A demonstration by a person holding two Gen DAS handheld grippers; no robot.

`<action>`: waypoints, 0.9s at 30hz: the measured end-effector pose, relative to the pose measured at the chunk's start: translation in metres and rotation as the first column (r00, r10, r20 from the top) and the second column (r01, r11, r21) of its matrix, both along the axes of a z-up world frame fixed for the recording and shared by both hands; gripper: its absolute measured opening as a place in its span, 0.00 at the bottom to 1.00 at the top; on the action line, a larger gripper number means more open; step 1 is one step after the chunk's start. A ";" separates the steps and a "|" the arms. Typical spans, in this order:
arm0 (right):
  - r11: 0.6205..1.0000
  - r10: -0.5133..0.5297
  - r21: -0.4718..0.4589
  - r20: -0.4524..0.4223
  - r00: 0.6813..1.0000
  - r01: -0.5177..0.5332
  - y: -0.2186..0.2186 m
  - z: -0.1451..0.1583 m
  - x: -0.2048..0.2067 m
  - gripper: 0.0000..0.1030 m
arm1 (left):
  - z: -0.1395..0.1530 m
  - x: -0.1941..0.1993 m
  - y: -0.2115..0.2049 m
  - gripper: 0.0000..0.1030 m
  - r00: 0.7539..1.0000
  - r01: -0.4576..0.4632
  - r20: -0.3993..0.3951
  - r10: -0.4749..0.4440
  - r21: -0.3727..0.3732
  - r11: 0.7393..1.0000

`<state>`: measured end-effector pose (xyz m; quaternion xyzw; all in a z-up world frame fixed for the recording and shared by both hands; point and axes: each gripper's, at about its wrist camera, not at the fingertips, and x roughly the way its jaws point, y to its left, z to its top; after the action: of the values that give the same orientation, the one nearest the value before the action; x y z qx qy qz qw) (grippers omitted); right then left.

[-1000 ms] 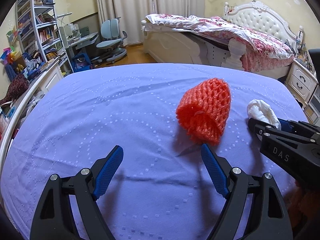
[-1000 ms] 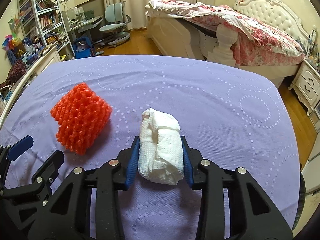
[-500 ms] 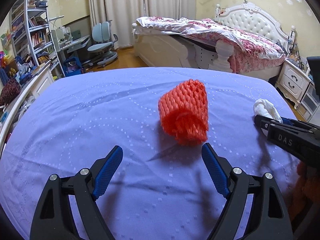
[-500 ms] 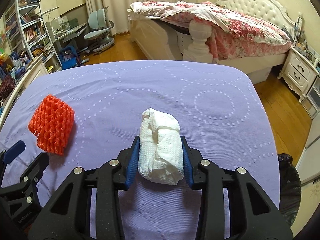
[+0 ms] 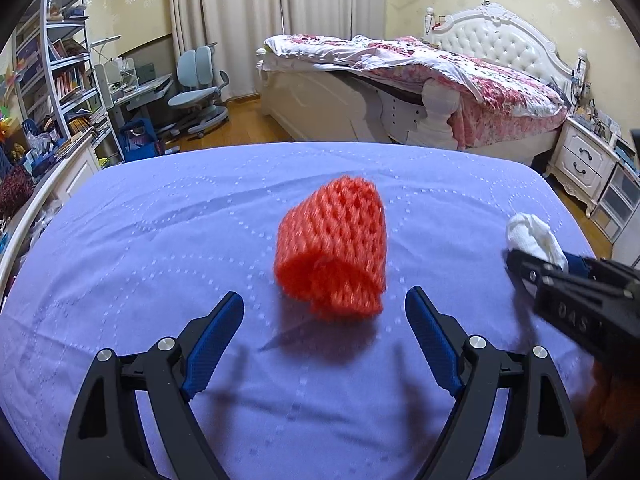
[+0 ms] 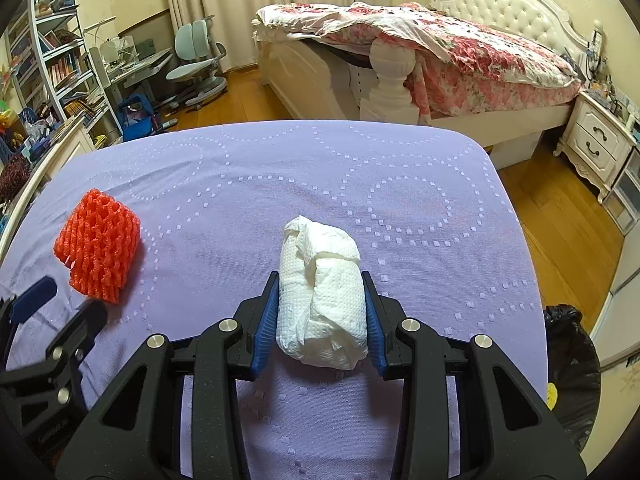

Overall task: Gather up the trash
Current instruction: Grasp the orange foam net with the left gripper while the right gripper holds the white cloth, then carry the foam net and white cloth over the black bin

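Note:
An orange foam fruit net (image 5: pixel 332 248) lies on the purple cloth (image 5: pixel 152 240). My left gripper (image 5: pixel 323 296) is open, its blue fingers either side of the net's near end and apart from it. My right gripper (image 6: pixel 320 280) is shut on a crumpled white paper towel (image 6: pixel 322 300), held just above the cloth (image 6: pixel 400 168). In the right wrist view the net (image 6: pixel 98 246) sits at the left with the left gripper (image 6: pixel 60 304) just before it. The left wrist view shows the right gripper (image 5: pixel 532 268) at its right edge, the towel (image 5: pixel 532 236) sticking out of it.
A bin lined with a black bag (image 6: pixel 572 368) stands on the floor past the cloth's right edge. Beyond the far edge are a bed (image 6: pixel 440 48), a desk with chair (image 6: pixel 192 76), shelves (image 5: pixel 52 80) at the left and a nightstand (image 6: pixel 596 144).
The left gripper has swung so the net now sits centred and nearer between its fingers. The right gripper carried the towel rightward; the black bin has come into its view.

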<state>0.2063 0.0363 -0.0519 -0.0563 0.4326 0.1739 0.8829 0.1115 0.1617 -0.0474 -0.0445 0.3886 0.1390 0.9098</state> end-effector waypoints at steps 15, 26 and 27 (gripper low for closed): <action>1.000 0.009 0.002 -0.002 1.000 -0.009 -0.002 0.000 -0.004 0.36 | -0.007 0.016 0.009 0.43 0.999 0.010 -0.039 -0.012 -0.048 0.999; 1.000 0.005 0.030 -0.002 1.000 -0.005 -0.014 0.003 -0.037 0.36 | 0.000 -0.016 -0.013 0.42 0.999 0.033 -0.011 -0.033 -0.041 0.999; 0.999 0.005 0.032 0.002 1.000 -0.005 -0.016 0.004 -0.043 0.36 | 0.001 -0.019 -0.015 0.42 0.999 0.035 -0.007 -0.035 -0.039 0.999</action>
<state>0.1635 0.0202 -0.0484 -0.0433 0.4288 0.1830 0.8836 0.0927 0.1464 -0.0465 -0.0548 0.3956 0.1156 0.9095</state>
